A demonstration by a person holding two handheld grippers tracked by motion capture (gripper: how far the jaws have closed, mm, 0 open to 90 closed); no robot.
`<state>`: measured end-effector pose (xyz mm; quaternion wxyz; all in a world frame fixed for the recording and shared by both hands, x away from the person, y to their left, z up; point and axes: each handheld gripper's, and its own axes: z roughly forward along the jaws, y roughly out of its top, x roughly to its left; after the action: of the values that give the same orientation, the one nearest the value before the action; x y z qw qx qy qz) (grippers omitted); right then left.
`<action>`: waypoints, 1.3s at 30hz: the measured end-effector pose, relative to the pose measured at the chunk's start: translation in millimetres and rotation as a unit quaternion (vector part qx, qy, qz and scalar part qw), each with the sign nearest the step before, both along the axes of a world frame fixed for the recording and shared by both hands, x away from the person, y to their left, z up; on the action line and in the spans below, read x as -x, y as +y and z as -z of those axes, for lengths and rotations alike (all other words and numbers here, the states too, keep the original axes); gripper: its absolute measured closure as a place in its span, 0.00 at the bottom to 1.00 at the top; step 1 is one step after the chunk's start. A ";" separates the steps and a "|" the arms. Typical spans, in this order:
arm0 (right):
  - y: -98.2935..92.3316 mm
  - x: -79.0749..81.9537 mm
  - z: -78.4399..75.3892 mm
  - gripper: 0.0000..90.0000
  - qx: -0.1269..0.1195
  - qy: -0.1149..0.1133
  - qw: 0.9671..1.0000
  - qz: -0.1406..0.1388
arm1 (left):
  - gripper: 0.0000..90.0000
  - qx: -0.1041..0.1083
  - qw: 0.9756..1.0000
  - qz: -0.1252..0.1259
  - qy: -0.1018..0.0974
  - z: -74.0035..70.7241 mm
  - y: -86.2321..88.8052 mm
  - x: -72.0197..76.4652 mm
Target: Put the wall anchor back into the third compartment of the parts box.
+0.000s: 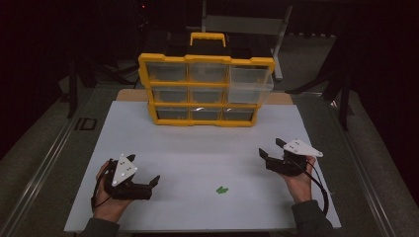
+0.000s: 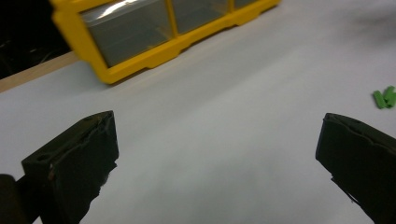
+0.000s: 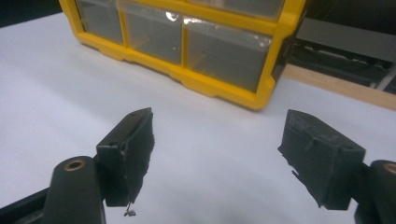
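**Both grippers idle and empty on the bench, organizer at the back**

Yellow drawer organizer (image 1: 205, 89) stands upright at the far edge of the white bench (image 1: 207, 148), roughly centred. It has a three by three grid of clear drawers and a yellow carry handle on top. The top right drawer (image 1: 250, 85) is pulled out toward the person; the other eight sit flush.

Left gripper (image 1: 154, 182) is at the near left of the bench, held in the person's left hand (image 1: 109, 197). Its jaws are spread wide with nothing between them; in the left gripper view (image 2: 217, 154) bare white bench shows in the gap. Grey three-cornered plate is on top, cable trailing back by the wrist.

Right gripper (image 1: 271, 149) is at the near right, held in the right hand (image 1: 299, 180). Jaws are also wide apart and empty, aimed toward the organizer's bottom row, which sits ahead of them in the right gripper view (image 3: 217, 140). The black cable loops back past the sleeve.

Small green pieces (image 1: 222, 189) lie on the bench between the two grippers, nearer the front edge and well apart from both. In the left gripper view they sit off to the right (image 2: 385, 98), beyond the right-hand jaw. Too small to tell what they are; looks like two or three short bits lying together.
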<state>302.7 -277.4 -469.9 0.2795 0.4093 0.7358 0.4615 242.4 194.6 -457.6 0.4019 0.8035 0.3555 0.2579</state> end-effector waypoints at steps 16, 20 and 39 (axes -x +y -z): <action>-11.6 16.5 9.7 0.26 -0.011 -0.019 1.000 0.005 | 0.00 -0.010 0.998 0.055 0.015 -8.9 -33.3 -14.1; -10.6 16.1 12.7 0.26 -0.002 -0.018 1.000 0.000 | 0.00 -0.009 0.998 0.065 0.016 -8.5 -39.9 -17.3; -13.3 16.9 13.7 0.26 -0.011 -0.020 1.000 0.002 | 0.01 -0.011 0.990 0.132 0.047 -4.7 -82.1 -35.8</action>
<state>285.8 -290.7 -483.6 0.2908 0.4047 0.7238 0.4773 278.1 112.5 -452.9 0.4063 0.8591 0.2618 0.1684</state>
